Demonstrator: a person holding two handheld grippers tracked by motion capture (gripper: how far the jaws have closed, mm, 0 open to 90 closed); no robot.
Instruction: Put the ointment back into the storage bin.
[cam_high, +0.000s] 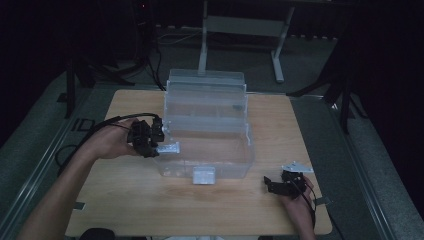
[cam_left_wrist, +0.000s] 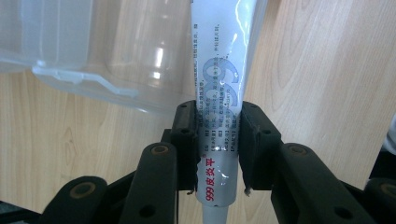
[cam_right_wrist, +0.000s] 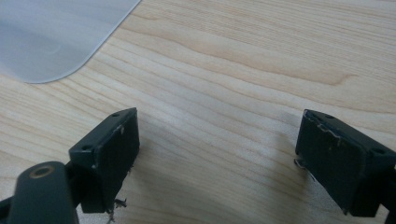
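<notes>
A white ointment tube (cam_left_wrist: 219, 107) with red and grey print is clamped between the black jaws of my left gripper (cam_left_wrist: 217, 144). In the high view that left gripper (cam_high: 159, 145) sits at the left wall of a clear plastic box (cam_high: 207, 127), and the tube (cam_high: 169, 148) pokes out toward the box. The box stands open in the middle of the wooden table (cam_high: 125, 195), its lid raised at the back. My right gripper (cam_high: 270, 184) rests low on the table at the front right, and its jaws (cam_right_wrist: 217, 154) stand wide apart over bare wood with nothing between them.
A white latch (cam_high: 204, 175) hangs on the box's front wall. A corner of the clear box (cam_right_wrist: 56, 37) shows at the upper left in the right gripper view. Beyond the table stand a grey desk frame (cam_high: 240, 30) and dark stands on a dim floor.
</notes>
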